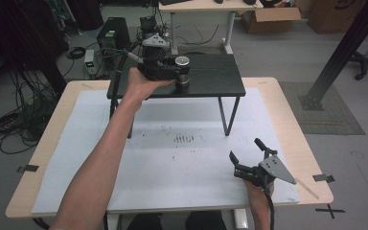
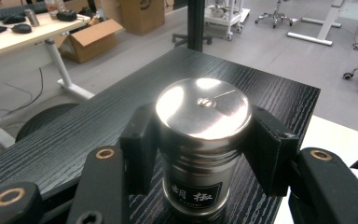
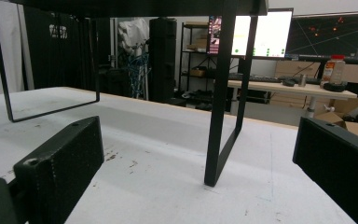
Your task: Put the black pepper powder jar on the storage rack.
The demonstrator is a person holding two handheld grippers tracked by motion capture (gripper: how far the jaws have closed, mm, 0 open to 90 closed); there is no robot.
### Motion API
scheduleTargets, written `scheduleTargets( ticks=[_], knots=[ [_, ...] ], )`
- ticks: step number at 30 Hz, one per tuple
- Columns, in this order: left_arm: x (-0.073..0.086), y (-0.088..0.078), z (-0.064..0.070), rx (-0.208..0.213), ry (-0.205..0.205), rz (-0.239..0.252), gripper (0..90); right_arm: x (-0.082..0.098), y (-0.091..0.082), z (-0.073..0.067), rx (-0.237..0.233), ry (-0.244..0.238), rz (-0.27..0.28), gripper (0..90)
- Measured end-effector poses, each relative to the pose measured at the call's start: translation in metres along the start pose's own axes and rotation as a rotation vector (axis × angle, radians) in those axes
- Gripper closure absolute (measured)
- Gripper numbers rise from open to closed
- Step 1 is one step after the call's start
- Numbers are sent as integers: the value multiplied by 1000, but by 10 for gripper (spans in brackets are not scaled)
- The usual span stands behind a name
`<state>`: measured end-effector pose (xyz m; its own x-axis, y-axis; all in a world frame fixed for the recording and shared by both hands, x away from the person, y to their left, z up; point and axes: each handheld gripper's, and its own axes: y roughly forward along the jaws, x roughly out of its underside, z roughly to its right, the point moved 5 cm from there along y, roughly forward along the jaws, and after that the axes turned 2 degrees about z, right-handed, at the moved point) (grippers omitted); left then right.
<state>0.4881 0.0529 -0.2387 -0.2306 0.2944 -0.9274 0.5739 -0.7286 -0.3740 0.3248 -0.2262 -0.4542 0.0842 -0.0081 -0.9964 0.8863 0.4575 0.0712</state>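
Nearest to the person, at the bottom right of the high view, the right gripper (image 1: 248, 152) rests low over the white mat (image 1: 187, 163). Its two jaws are spread wide apart and there is nothing between them. In the right gripper view its tongs (image 3: 200, 168) frame one thin black leg (image 3: 223, 93) of the shelf, which stands on the mat a little ahead of them and does not touch them.

In the middle of the mat there is one patch of small dark marks (image 1: 184, 139) (they look like crumbs or stains; I cannot tell which).

Farther away stands one small black shelf (image 1: 220, 79) on two bent metal legs. On its top, near the left part, stands one metal shaker (image 1: 183, 72), upright. The left gripper (image 1: 176, 73) holds it: the two jaws are pressed on the two sides of the shaker (image 2: 200, 140), one pad (image 2: 140, 140) on each side, touching the steel body just under the round lid. The shaker has one dark label with light characters, and its base rests on the shelf (image 2: 74, 135).

Behind the table there is one wooden desk (image 1: 201, 5) and two cardboard boxes (image 1: 270, 19).
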Motion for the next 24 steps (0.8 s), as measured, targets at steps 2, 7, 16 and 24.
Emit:
scheduleTargets(
  ticks=[2,7,16,24],
  knots=[
    [0,0,0,0,2,-1,488,0,0,0,0,1,0,16],
    [0,0,0,-3,0,-1,489,0,0,0,-1,1,0,16],
    [0,0,0,-5,-1,-2,488,0,0,0,-1,1,1,16],
    [0,1,0,-15,-24,-13,387,0,0,0,-1,1,-1,16]
  ],
)
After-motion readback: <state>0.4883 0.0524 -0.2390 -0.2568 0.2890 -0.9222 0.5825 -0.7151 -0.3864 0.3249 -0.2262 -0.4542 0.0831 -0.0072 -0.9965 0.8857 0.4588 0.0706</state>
